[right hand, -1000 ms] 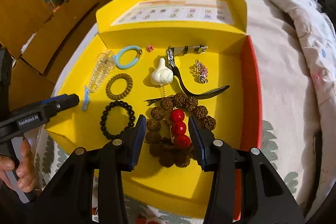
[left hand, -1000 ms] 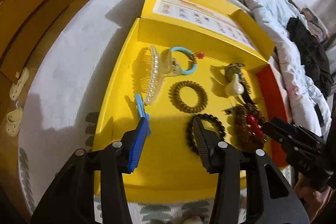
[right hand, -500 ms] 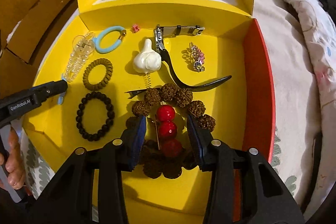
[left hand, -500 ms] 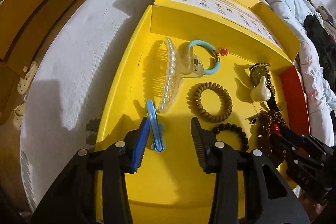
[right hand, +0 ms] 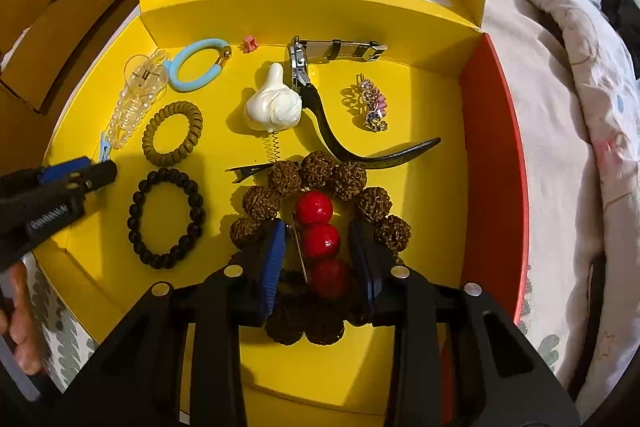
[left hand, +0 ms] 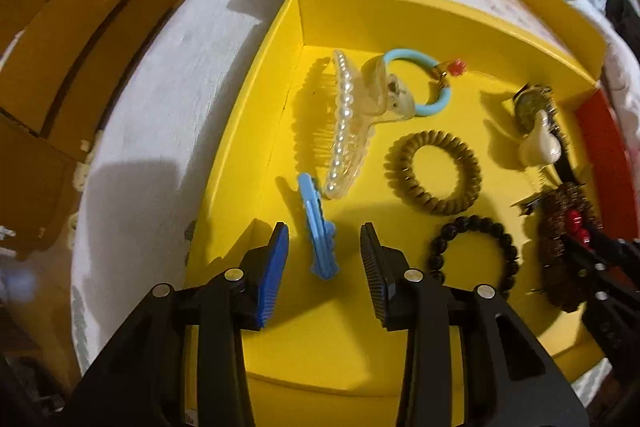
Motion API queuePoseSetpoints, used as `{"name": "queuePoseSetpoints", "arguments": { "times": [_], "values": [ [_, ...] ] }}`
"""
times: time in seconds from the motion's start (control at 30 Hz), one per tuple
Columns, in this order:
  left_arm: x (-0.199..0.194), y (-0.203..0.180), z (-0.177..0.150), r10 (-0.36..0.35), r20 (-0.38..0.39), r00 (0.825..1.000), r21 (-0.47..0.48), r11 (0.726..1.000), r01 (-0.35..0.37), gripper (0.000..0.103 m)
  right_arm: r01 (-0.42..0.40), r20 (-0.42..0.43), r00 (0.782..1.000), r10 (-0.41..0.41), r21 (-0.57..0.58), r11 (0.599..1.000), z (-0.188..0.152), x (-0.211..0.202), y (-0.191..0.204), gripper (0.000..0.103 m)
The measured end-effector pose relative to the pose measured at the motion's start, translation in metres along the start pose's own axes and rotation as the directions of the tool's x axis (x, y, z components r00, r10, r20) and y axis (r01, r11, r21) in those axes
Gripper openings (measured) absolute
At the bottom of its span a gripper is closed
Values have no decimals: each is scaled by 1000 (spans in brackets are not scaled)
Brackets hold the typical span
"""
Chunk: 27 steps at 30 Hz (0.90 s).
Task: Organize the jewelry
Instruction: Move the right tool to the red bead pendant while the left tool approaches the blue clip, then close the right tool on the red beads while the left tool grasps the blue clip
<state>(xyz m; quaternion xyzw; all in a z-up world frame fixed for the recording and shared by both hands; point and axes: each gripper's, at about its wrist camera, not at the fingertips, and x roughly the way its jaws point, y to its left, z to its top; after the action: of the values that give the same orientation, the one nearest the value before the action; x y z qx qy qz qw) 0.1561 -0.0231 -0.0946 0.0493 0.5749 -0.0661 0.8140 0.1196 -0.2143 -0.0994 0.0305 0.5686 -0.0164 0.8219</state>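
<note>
Two pairs of tongs reach down into a yellow box of jewelry lying open on a bed. The left tongs stand open astride a blue hair clip that lies flat on the box floor near the left wall; their jaws have just been closing, yet a gap shows on either side of the clip. The right tongs have also just been closing and now bracket a row of three red beads inside a ring of knobbly brown beads; whether the pads press on the beads cannot be told. Beside the clip lie a pearl hair claw, a light blue ring, a brown coil hair tie and a black bead bracelet. Farther back in the right view are a white gourd-shaped charm, a watch with a black strap and a small sparkly clip. A hand grips the left tool at the frame's lower left edge.
</note>
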Motion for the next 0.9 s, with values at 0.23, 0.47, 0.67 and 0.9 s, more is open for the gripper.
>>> {"name": "queuePoseSetpoints", "arguments": {
  "times": [0.23, 0.47, 0.67, 0.9],
  "values": [
    [-1, -9, -5, -37, -16, 999, -14, 999, 37, 29, -6, -3, 1000, 6, 7, 1000, 0, -2, -2, 31],
    [1, -3, -2, -58, -20, 998, -38, 998, 58, 29, -9, -3, 1000, 9, -1, 1000, -2, -2, -1, 30],
    [3, -5, 0, -70, -16, 997, -41, 997, 70, 25, -33, -4, 999, 33, 10, 999, -3, -3, -5, 24],
    [2, 0, 0, -100, -8, 995, -51, 994, 99, 24, -57, -4, 998, 57, 25, 998, -3, -3, -8, 22]
  ]
}}
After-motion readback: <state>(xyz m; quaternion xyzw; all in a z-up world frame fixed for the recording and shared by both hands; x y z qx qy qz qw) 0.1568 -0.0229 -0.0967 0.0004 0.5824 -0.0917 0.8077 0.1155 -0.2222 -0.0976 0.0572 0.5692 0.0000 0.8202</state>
